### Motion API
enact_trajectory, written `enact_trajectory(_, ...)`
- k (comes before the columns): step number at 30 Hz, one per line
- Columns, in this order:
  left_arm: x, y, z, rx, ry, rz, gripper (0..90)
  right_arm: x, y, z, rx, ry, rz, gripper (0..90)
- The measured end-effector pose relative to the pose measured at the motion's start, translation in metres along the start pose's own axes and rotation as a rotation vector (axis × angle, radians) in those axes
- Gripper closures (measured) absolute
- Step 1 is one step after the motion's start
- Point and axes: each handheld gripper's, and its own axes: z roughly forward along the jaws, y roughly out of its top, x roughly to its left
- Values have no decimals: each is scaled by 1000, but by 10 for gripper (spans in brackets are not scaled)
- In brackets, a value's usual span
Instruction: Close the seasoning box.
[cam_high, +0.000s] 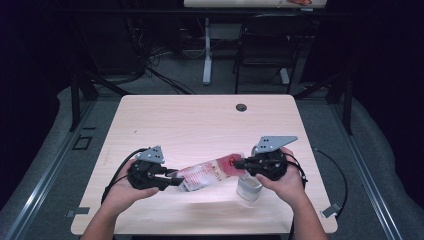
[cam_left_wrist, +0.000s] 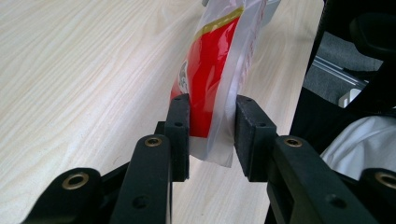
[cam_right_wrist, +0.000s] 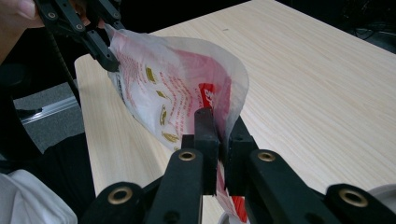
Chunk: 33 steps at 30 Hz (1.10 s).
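Tongs both engaged on one item. Left gripper (cam_high: 176, 181) clamped on one end of a red-and-white plastic pouch (cam_high: 210, 172), jaws pressed flat against the film in the left gripper view (cam_left_wrist: 212, 123). Right gripper (cam_high: 238, 163) pinched tight on the pouch's opposite, red-printed end; jaws nearly touching through the film in the right gripper view (cam_right_wrist: 215, 135). Pouch (cam_right_wrist: 173, 100) held off the tabletop, stretched between the two grippers, tilted with the right end higher. Left hand (cam_high: 122, 192) wrapped round its gripper body from below, forearm entering at bottom left. Right hand (cam_high: 285, 182) likewise gripping from the bottom right, grey three-cornered plate uppermost on each. Clear plastic cup (cam_high: 249, 188) standing upright on the table just below the right gripper. Pale wood-grain table (cam_high: 200, 120), round cable hole near the far edge. Beyond: grey carpet, a black chair (cam_high: 265, 45), a white table leg (cam_high: 207, 50), loose cables, dark surroundings.
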Motion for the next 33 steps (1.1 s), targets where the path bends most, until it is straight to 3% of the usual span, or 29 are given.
enact_trajectory(17,4,15,-4,38,-9,6,694,-2,-1,-3,2,-8,3,875)
enact_trajectory(33,4,34,-9,117,1,35,697,-3,-2,-4,4,-15,3,875)
